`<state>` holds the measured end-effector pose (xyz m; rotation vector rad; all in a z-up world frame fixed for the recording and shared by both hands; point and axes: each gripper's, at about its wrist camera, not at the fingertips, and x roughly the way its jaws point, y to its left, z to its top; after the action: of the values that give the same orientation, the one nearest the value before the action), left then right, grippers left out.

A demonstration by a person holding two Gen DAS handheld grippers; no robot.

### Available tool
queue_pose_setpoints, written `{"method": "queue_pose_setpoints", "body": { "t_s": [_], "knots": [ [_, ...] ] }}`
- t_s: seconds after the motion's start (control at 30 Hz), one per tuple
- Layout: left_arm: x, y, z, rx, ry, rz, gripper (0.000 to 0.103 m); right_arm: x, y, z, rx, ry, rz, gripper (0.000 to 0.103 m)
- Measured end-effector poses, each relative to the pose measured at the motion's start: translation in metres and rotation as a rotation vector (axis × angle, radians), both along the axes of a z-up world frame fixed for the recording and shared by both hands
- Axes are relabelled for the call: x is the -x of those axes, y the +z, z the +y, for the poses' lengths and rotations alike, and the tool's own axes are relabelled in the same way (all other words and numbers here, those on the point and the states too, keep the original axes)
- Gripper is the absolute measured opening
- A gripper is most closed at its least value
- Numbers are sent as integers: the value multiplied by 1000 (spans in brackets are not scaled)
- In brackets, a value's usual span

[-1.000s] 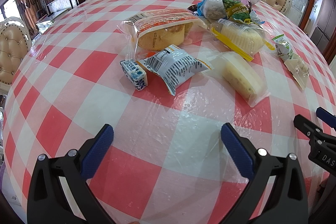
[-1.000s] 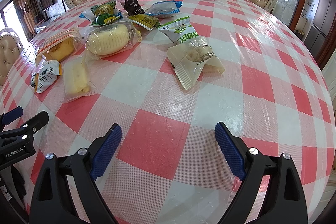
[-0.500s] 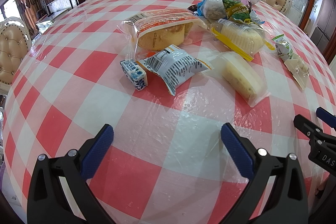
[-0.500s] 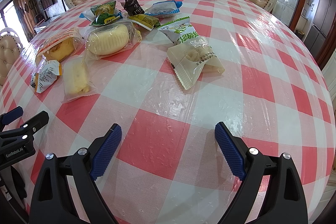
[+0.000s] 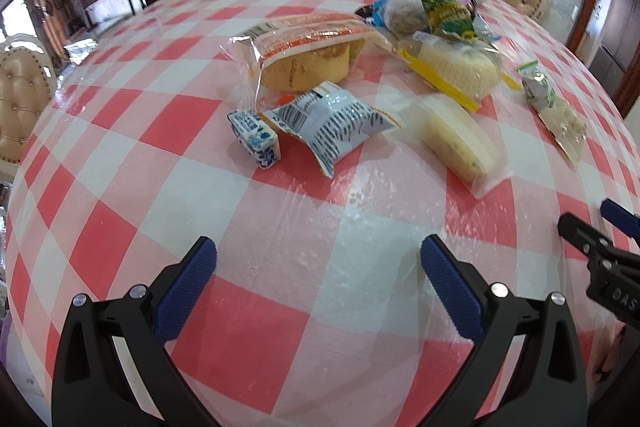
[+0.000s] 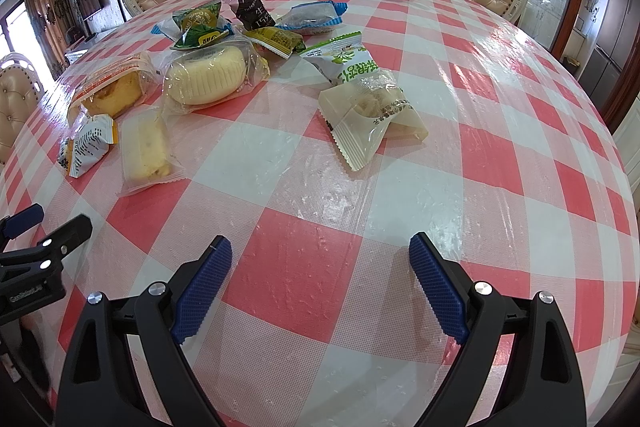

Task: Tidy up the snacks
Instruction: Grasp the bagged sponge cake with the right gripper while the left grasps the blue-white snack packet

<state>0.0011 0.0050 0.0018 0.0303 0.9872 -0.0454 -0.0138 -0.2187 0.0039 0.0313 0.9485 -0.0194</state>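
Left gripper (image 5: 318, 269) and right gripper (image 6: 320, 267): both spread wide, empty, hovering at the table's (image 6: 500, 155) near edge. Snacks lie scattered mid-table. Nearest, the clear-wrapped cake slice (image 5: 460, 145) lies ahead-right of the left gripper, long axis slanting away-left.

We see bare red-and-white checked tabletop (image 6: 304, 227) before both wide-open tongs. Ahead, a clear-wrapped pale cake slice (image 5: 460, 143) and a silver barcode-printed packet (image 5: 332, 127) block the left; a translucent beige pastry wrapper (image 6: 368, 123) blocks the right.
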Motion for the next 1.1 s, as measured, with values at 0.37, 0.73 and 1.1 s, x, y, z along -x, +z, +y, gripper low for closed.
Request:
{"method": "queue_pose_setpoints", "body": {
  "t_s": [0.37,0.73,1.1],
  "knots": [
    [40,18,78,102,247,-97,102,-4,18,57,-91,311,-52,87],
    [36,29,76,101,154,-122,102,-58,9,106,-15,380,-40,44],
    [-10,28,17,43,18,-128,101,1,26,22,-164,222,-178,36]
  ]
}}
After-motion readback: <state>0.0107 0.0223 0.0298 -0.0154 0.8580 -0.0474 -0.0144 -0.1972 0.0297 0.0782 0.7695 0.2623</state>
